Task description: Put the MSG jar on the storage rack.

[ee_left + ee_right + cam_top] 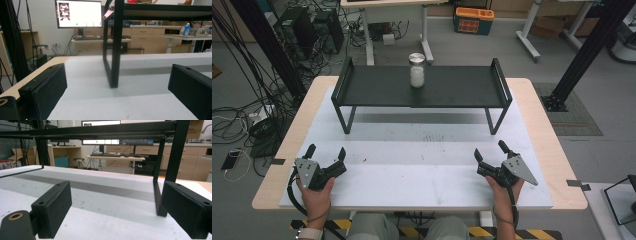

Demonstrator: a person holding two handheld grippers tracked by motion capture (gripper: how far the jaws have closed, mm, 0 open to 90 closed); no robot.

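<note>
- On the table [542,120], under a white mat, stands a black metal shelf [377,87] at the far side, spanning most of its width.
- At the shelf's far middle stands a small glass jar [417,70], upright, with a metal lid and white contents.
- Likely rigid, smooth and breakable, fairly light; best gripped across the glass body below the lid.
- Near left, the left gripper [326,154] rests on the mat, jaws spread, empty.
- Near right, the right gripper [490,149] rests likewise, jaws wide apart, empty. Both are well apart from the jar.
- From above, the jar shows; the gripper views instead show the shelf's legs [113,62] and a lit monitor [78,13] beyond.
</note>
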